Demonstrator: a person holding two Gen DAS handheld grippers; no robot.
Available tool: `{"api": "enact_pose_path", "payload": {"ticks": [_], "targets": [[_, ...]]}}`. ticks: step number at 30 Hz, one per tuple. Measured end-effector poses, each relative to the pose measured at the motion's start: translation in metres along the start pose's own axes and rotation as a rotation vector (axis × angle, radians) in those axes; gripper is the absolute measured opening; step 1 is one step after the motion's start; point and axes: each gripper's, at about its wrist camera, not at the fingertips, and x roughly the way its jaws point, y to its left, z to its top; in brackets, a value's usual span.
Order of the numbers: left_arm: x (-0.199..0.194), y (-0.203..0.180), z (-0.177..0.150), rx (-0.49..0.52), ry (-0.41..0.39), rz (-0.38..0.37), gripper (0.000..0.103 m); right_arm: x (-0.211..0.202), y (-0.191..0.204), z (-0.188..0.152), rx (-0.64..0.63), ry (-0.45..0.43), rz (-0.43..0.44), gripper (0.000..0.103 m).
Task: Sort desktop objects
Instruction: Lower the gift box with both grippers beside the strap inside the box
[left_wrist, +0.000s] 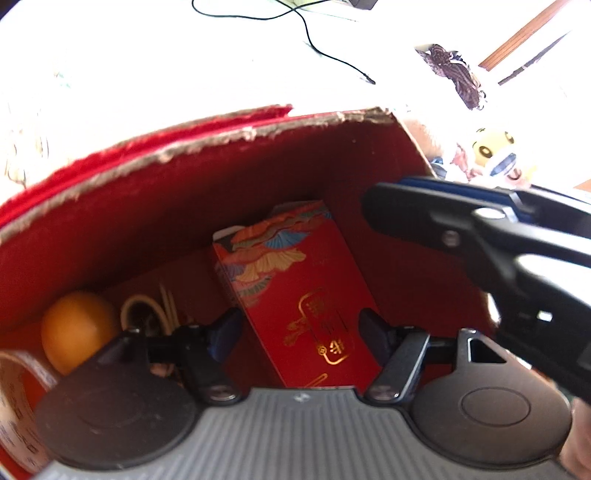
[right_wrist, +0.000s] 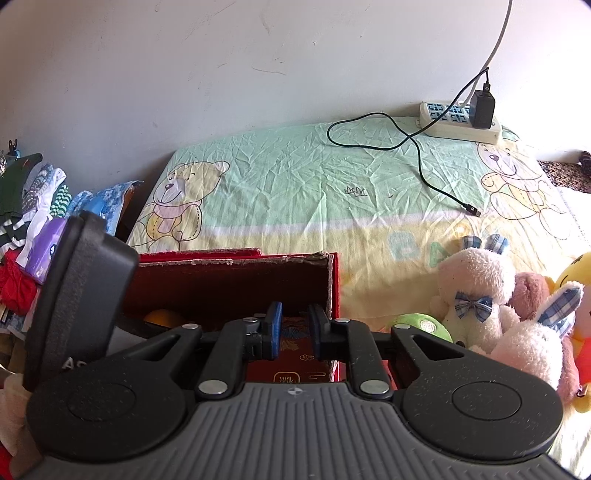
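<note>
Bedroom-like setting: pale wall behind, crumpled green and yellow sheet (right_wrist: 295, 177) printed with cartoon bears serving as the work surface.

Far left, folded clothes (right_wrist: 33, 206) stacked off the sheet's edge. Next, an open red box (right_wrist: 229, 273) with frayed cardboard rim, lined in dark red. Inside it, from left: part of a tape roll (left_wrist: 14, 391) against the near corner, an orange (left_wrist: 75, 325) beside it, a loop of beige bands or cords (left_wrist: 147, 310) with thin sticks, hard to identify, then a red packet with gold lettering and fan pattern (left_wrist: 295, 288) leaning toward the back wall.

Left gripper (left_wrist: 299, 332) lowered into the box, fingers spread wide on either side of the red packet, apparently not touching it, gripping nothing. Right gripper (right_wrist: 293, 328) poised at the box's near right corner, fingers parted by a moderate gap, nothing between them, red packet visible beyond.

Right of the box, a green plush (right_wrist: 421, 325), white and pink stuffed rabbits (right_wrist: 476, 291), a yellow toy (right_wrist: 576, 273) at the edge. Behind them, a black cable (right_wrist: 417, 147) trailing from a charger on a white power strip (right_wrist: 458, 122).

Judged progress: partly done, with several small items already boxed; plush toys and cable not yet sorted, if meant to be. Packet seemingly just placed or about to be adjusted; cannot tell which.
</note>
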Motion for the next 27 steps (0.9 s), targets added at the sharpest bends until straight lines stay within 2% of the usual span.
{"api": "enact_pose_path", "payload": {"ticks": [4,14,19,27], "targets": [[0.003,-0.009,-0.001,0.033,0.007,0.018,0.076,-0.001,0.001,0.000,-0.006,-0.004,-0.003,0.017],[0.001,-0.017,-0.001,0.108,0.053,0.037,0.074,-0.001,0.000,-0.005,-0.015,0.030,-0.008,0.016],[0.003,-0.021,-0.002,0.099,0.061,0.031,0.071,0.000,0.003,-0.007,-0.031,0.042,-0.008,0.016],[-0.004,-0.017,-0.011,0.066,0.035,0.069,0.070,0.000,0.009,-0.010,-0.055,0.035,-0.034,0.017]]}}
